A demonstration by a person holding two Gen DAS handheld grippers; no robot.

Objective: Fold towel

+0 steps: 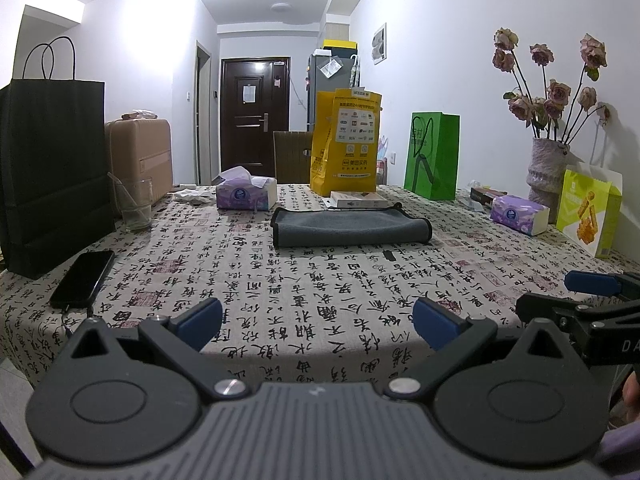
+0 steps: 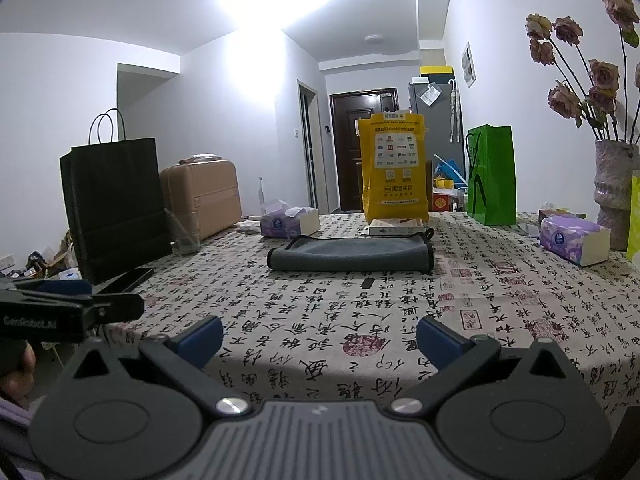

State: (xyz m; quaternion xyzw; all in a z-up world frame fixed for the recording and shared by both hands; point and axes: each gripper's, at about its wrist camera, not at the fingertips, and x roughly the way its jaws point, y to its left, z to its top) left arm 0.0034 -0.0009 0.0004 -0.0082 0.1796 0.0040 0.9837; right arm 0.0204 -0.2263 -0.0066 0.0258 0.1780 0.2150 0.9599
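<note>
Both grippers hover at the table's near edge, left gripper (image 1: 318, 322) and right gripper (image 2: 319, 340) spread wide, nothing between the fingers. The grey towel (image 1: 351, 226) lies folded well ahead of them on the tablecloth (image 1: 280, 280), a yellow bag (image 1: 347, 140) just beyond it.

a table under a calligraphy-print tablecloth (image 1: 320, 288) carries a folded grey towel (image 1: 350, 227) mid-table. around it stand a black paper bag (image 1: 52, 168), phone (image 1: 82, 279), glass (image 1: 134, 204), tissue packs (image 1: 246, 193), yellow bag (image 1: 346, 140), green bag (image 1: 432, 156) and vase (image 1: 548, 172).
</note>
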